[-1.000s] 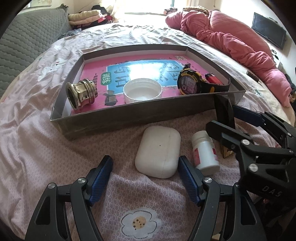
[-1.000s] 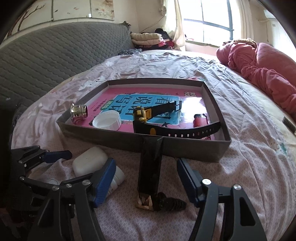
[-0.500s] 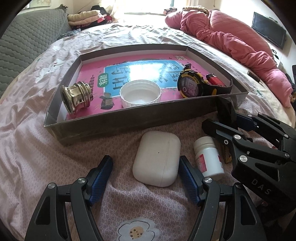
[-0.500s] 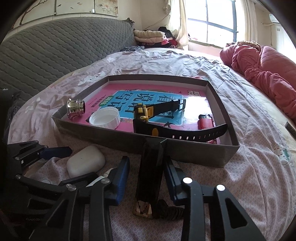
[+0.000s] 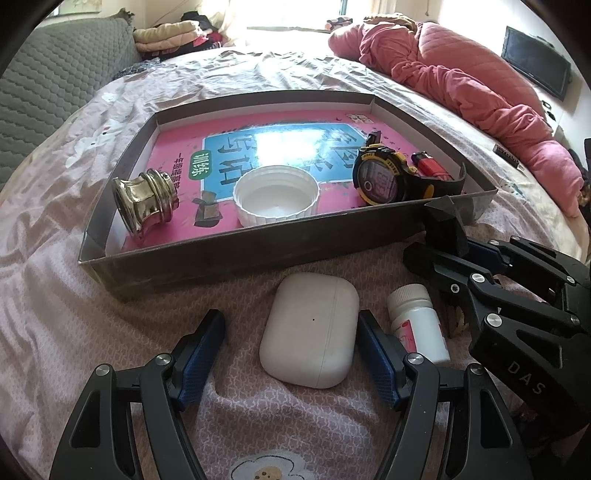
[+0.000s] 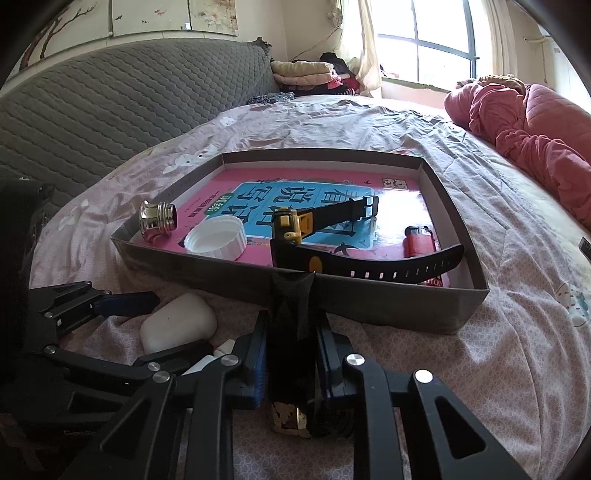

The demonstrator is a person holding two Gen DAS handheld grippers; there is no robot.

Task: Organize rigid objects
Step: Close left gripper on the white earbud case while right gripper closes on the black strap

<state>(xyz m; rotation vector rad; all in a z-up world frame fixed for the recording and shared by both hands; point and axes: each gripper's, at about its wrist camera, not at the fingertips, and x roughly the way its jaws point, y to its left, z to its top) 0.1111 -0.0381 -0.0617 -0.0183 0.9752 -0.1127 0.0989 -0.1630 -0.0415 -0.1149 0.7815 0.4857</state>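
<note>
A home bedroom is shown; a bed is covered with a pink patterned sheet; a grey quilted headboard is set along one side; a pink quilt is heaped at the far edge; folded clothes are stacked beneath a curtained window; a dark screen is seen by the wall.
</note>
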